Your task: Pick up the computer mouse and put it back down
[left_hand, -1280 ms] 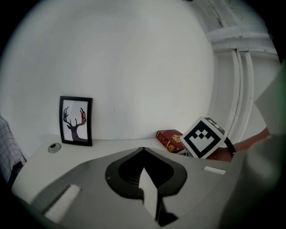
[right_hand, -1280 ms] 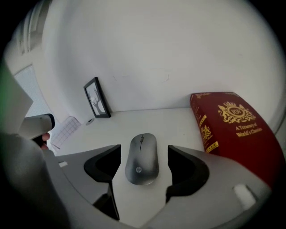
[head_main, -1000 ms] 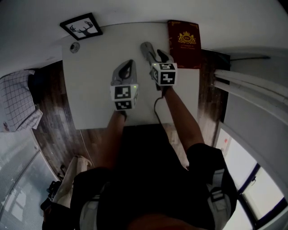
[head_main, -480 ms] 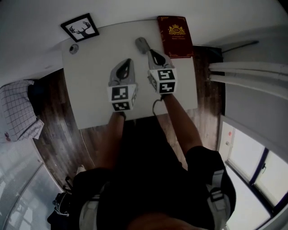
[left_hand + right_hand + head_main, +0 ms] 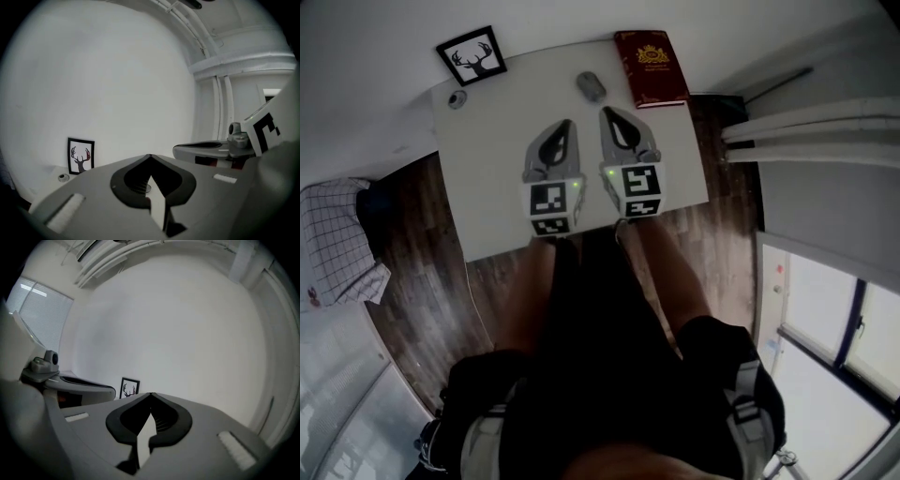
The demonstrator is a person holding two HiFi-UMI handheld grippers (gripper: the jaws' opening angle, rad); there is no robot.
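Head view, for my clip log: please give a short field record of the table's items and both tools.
table: white, against the wall
computer mouse: lying on the table, beyond both tools, untouched
book: red, far right corner, just right of the mouse
framed deer picture: far left corner
small round object: near the picture
left tool: shut, empty
right tool: shut, empty, beside the left one

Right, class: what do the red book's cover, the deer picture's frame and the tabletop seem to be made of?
Red book: matt dark red with a gold emblem, probably leatherette or cloth. Deer picture frame: thin, plain black, painted wood or plastic; unclear which. Table: smooth, even white top, likely laminate or painted board.
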